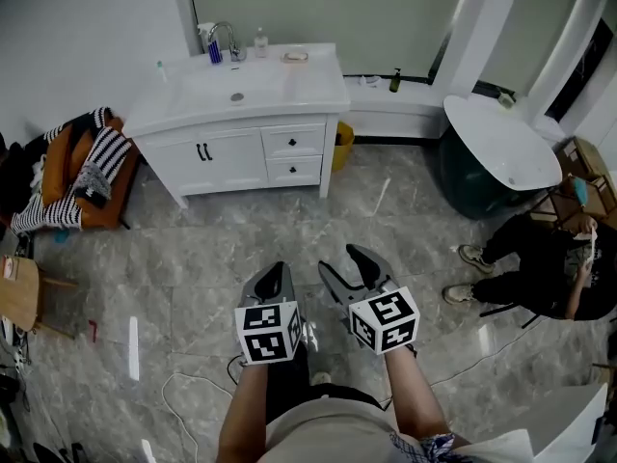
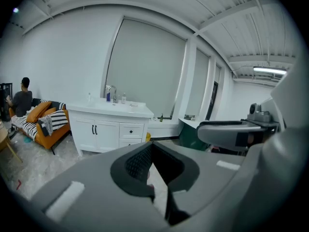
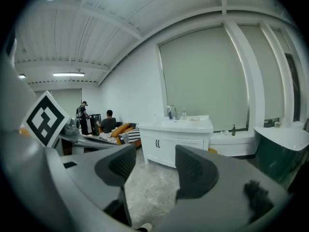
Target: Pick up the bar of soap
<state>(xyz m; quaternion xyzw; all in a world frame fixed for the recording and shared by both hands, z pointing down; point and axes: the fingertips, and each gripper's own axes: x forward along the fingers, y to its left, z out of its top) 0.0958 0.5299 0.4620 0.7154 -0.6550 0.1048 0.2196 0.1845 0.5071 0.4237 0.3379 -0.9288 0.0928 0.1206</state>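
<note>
In the head view, the bar of soap (image 1: 295,57) is far off, up on the counter of the white sink cabinet (image 1: 231,157). It sits to the right of the tap (image 1: 224,37), near the back wall. It is very small here and hard to see well. It looks like it lies flat, with its long side going left to right along the counter. I cannot tell 1 end from the other.

The 2 grippers are low over the grey floor (image 1: 174,258), well apart from the soap. The left gripper (image 1: 276,270) comes to 1 point. The right gripper (image 1: 337,258) shows 2 prongs with a gap. The arms that hold them are cut off at the bottom edge. A person in black (image 1: 535,258) sits at the right, partly cut off too.

In the left gripper view, the left gripper (image 2: 150,145) has its jaws pressed together at the tips, with nothing held. Its grey body hides the whole bottom of the picture. The cabinet (image 2: 106,129) stands ahead (the things on top are only tiny specks, so I cannot pick out the soap).

In the right gripper view, the right gripper (image 3: 154,167) has its jaws wide apart and empty, with only floor between them. The cabinet (image 3: 178,144) is ahead, and the soap is again too small to tell.
</note>
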